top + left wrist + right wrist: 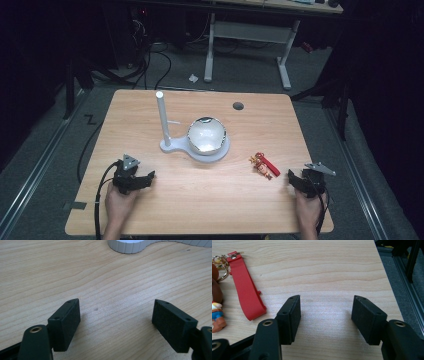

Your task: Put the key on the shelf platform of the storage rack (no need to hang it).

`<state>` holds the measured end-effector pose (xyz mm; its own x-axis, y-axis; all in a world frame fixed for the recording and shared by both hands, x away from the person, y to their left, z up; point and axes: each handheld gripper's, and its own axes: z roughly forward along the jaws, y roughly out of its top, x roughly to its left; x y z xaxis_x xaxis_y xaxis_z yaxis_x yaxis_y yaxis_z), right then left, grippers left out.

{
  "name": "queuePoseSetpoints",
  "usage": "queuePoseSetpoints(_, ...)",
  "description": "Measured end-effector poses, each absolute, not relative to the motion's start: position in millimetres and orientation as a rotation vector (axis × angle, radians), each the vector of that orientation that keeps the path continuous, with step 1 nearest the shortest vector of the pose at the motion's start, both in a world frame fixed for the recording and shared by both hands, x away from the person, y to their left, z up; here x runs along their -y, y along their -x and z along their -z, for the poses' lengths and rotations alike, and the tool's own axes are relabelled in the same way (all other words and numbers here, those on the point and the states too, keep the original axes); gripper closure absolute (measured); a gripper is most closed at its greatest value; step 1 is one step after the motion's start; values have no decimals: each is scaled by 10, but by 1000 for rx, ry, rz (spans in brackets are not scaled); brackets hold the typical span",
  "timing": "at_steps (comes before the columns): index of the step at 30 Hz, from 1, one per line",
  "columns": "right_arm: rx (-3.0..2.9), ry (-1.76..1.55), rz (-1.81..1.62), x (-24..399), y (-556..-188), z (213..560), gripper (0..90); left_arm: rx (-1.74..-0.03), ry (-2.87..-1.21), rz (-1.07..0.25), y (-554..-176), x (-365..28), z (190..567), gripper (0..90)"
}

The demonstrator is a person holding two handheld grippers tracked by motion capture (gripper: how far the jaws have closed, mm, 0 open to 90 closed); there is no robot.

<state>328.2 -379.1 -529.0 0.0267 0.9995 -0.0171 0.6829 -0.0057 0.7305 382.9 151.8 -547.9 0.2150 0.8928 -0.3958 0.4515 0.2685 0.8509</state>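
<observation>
While the keychain (263,166) lies flat on the surface (200,200), right of the white stand (195,145), we rest our right gripper (295,178) just beside it, jaws spread, likely for reaching; our left gripper (145,179) waits spread too.

Desk (200,195) is showing pale wood grain w/ a smooth matt finish. Both tools' pads (368,317) are looking like matt black plastic, finely textured. Keychain strap (245,293) is looking like smooth red rubber or plastic, w/ shiny metal rings (219,261). Bowl (206,134) is gleaming, glossy. Stand (167,140) is looking like matt white plastic.
</observation>
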Motion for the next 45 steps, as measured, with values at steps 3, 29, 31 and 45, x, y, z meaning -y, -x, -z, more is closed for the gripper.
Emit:
queuePoseSetpoints(3,-1715,-1743,-724,3791,-3283,5290,409,-1410,-1355,-493,-3829,-1518,5479,231)
queuePoseSetpoints(29,-1715,-1758,-744,3793,-3283,5281,411,-1410,-1354,-490,-3830,-1520,5478,231)
queuePoseSetpoints(31,-1714,-1764,-757,3794,-3280,5279,413,-1410,-1354,-491,-3830,-1520,5478,231)
queuePoseSetpoints(45,-1747,-1696,-873,3720,-3185,5093,400,-1410,-1353,-490,-3830,-1520,5478,231)
